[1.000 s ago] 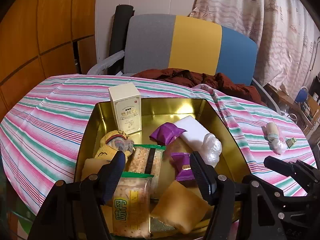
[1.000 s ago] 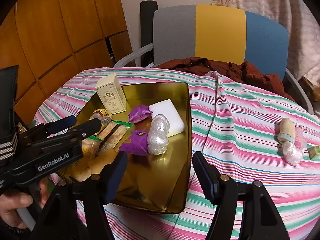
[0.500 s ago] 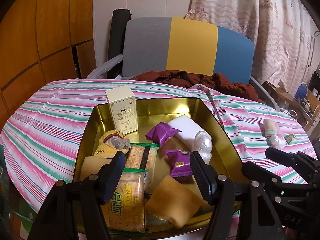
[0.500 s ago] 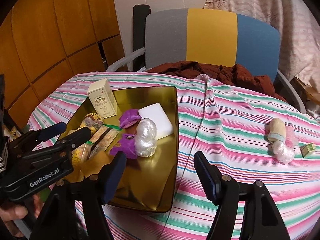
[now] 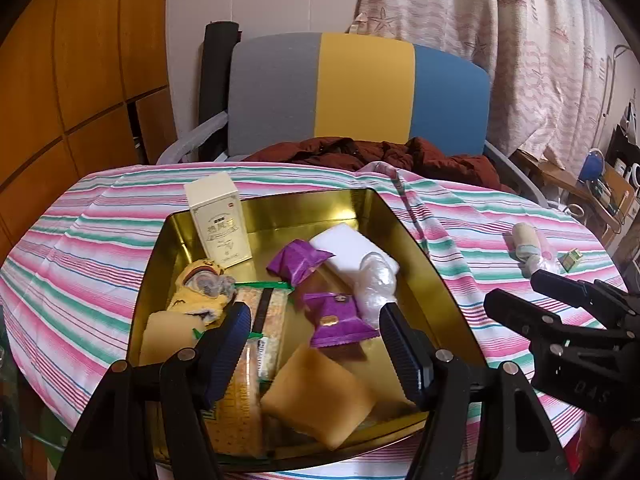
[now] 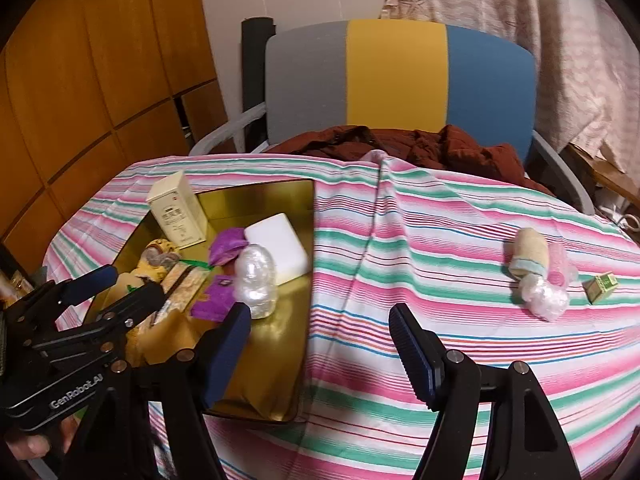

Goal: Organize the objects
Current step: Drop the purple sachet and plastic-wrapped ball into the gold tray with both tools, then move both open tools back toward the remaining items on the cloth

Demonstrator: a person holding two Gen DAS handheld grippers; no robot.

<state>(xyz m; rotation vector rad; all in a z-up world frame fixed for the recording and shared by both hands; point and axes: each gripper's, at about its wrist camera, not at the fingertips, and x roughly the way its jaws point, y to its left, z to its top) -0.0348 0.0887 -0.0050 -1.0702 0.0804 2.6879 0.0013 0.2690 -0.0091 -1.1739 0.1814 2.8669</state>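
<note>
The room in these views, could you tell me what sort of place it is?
Probably a lived-in home room: a table under a striped tablecloth, an upholstered chair with a dark red jacket on it, and patterned curtains behind.

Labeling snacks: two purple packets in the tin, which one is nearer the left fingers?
The purple packet with the gold label, just ahead of the left fingers. The other packet lies farther back, beside the white block.

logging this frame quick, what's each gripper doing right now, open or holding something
Left gripper: open, holding nothing, over the gold tray.
Right gripper: open, holding nothing, over the striped tablecloth.
</note>
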